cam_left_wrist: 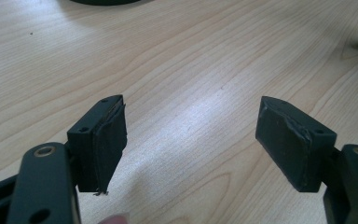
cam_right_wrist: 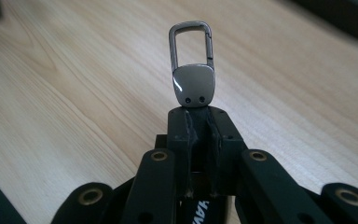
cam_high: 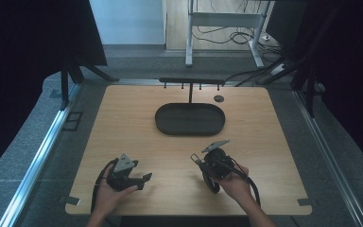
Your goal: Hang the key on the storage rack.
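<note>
- Metal key clip (cam_right_wrist: 191, 70) juts from the right tongs (cam_right_wrist: 199, 122), which are clamped on its strap just below the plate, above the wooden bench (cam_high: 123, 123).
- Left tongs (cam_left_wrist: 191, 140) gape wide with nothing between them, low over the bench.
- Step in hand looks like carrying the clip toward the black hook rack (cam_high: 191, 82) behind the oval tray (cam_high: 170, 124).
- Next move probably calls for lining the loop up with a peg.

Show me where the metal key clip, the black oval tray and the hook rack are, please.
metal key clip (cam_right_wrist: 193, 84): right gripper view, on its shiny plate above the closed jaws.
black oval tray (cam_high: 190, 126): high view, on its front wall.
hook rack (cam_high: 191, 81): high view, on its top bar.
</note>
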